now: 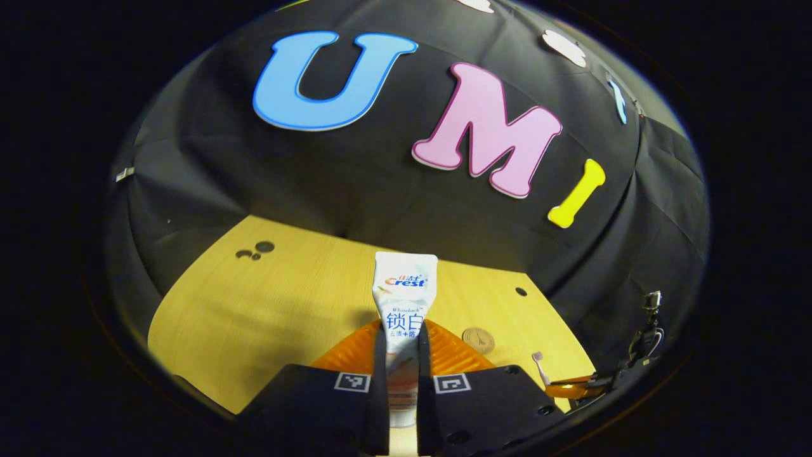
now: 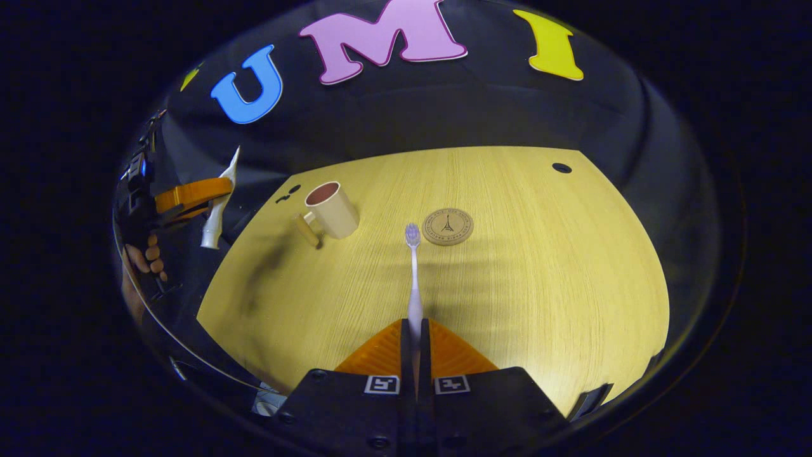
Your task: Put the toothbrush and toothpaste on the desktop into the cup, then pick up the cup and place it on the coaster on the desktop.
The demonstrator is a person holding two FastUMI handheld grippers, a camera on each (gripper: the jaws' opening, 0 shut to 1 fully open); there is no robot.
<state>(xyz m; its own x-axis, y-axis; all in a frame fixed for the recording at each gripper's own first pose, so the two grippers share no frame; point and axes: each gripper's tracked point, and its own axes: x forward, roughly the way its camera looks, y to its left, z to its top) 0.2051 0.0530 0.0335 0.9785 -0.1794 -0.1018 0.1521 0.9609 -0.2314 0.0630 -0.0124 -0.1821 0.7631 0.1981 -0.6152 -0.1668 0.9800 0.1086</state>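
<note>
A: Both things are in hand and off the desktop (image 2: pixel 539 273). The left gripper (image 1: pixel 402 381) has its fingers pinched on the toothpaste (image 1: pixel 403 298), tube upright. The right gripper (image 2: pixel 415 355) is clamped on the toothbrush (image 2: pixel 413 279), bristles pointing away.

B: And the cup (image 2: pixel 332 209)?

A: Standing empty at the far left in the right gripper view, handle towards us; the coaster (image 2: pixel 448 226) lies well to its right.

B: So which goes in first?

A: I'd say the toothbrush (it's slimmer). Tilt it handle-down over the rim, centre it, lower before letting go, so the cup isn't tipped
</note>
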